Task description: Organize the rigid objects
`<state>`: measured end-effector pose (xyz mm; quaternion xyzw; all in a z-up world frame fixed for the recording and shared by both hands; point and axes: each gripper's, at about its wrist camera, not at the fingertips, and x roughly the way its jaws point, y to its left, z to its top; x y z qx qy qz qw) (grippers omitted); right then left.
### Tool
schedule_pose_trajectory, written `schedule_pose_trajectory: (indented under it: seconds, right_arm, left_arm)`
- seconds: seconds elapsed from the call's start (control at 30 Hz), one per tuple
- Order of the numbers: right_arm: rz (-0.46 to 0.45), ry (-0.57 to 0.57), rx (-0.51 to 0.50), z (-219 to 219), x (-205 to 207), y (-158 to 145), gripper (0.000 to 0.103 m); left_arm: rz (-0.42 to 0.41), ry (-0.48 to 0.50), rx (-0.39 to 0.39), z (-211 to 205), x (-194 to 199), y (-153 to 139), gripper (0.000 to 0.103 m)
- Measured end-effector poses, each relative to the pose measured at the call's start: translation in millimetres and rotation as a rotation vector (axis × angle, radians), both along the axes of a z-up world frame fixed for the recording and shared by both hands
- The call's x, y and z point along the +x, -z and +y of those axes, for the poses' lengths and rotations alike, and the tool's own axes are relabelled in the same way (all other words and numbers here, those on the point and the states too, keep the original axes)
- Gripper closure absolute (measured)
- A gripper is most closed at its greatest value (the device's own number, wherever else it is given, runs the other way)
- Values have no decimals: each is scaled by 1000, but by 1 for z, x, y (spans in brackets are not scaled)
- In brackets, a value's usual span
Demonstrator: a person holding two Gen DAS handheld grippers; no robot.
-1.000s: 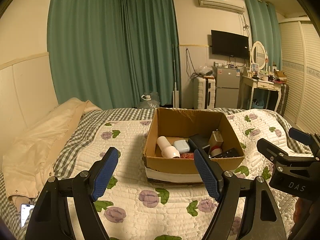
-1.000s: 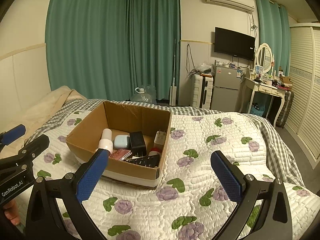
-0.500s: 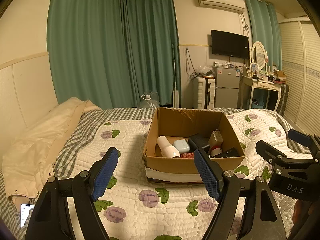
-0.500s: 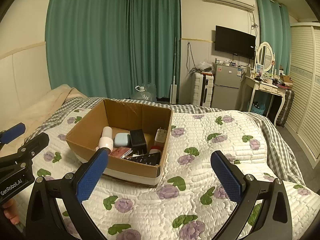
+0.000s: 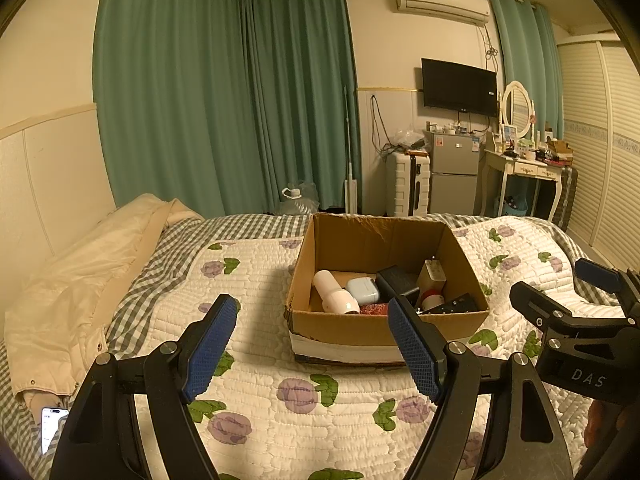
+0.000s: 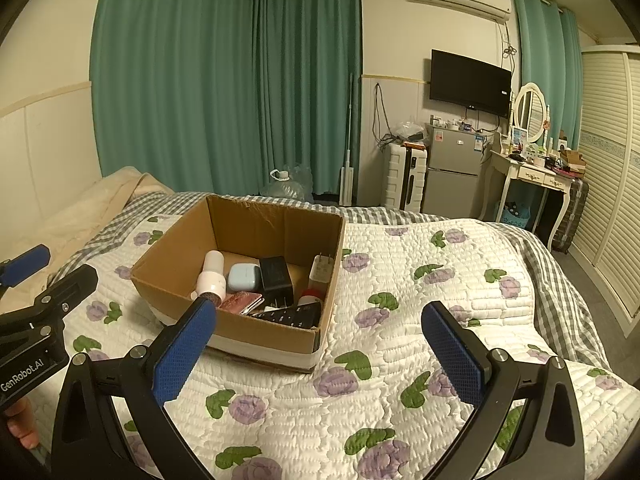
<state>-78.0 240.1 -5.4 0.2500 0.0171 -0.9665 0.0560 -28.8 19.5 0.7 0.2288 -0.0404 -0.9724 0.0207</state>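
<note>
1. Left gripper: jaws spread wide, nothing between the blue pads; held low over the quilt, short of the cardboard box.
2. Right gripper: also splayed and empty, at approx. the same height; its tip shows at 3 o'clock in the left wrist view.
3. Box sits mid-bed, at 12 o'clock from the left gripper and 11 o'clock from the right one.
4. Task's things all lie inside the box, near its front wall: white cylinder, pale blue case, black adapter, white plug, pinkish flat item, black remote, red-and-white item half hidden.
5. No loose rigid item shows on the quilt; a phone lies at 8 o'clock, by the cream duvet.
6. Step in hand, my read: unclear. Scene fits items already gathered into the box, w/ grippers free after a drop; it fits equally a full box waiting to be emptied and sorted.
7. Any next reach into the box needs care: items are packed close, so the jaws must narrow before entering.
</note>
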Motion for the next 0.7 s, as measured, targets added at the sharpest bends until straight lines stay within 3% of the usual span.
schedule_pose_trajectory:
  seconds: [0.7]
  right_arm:
    - [-4, 4, 3, 1, -2, 3, 0]
  left_arm:
    - [-4, 2, -6, 2, 1, 3, 22]
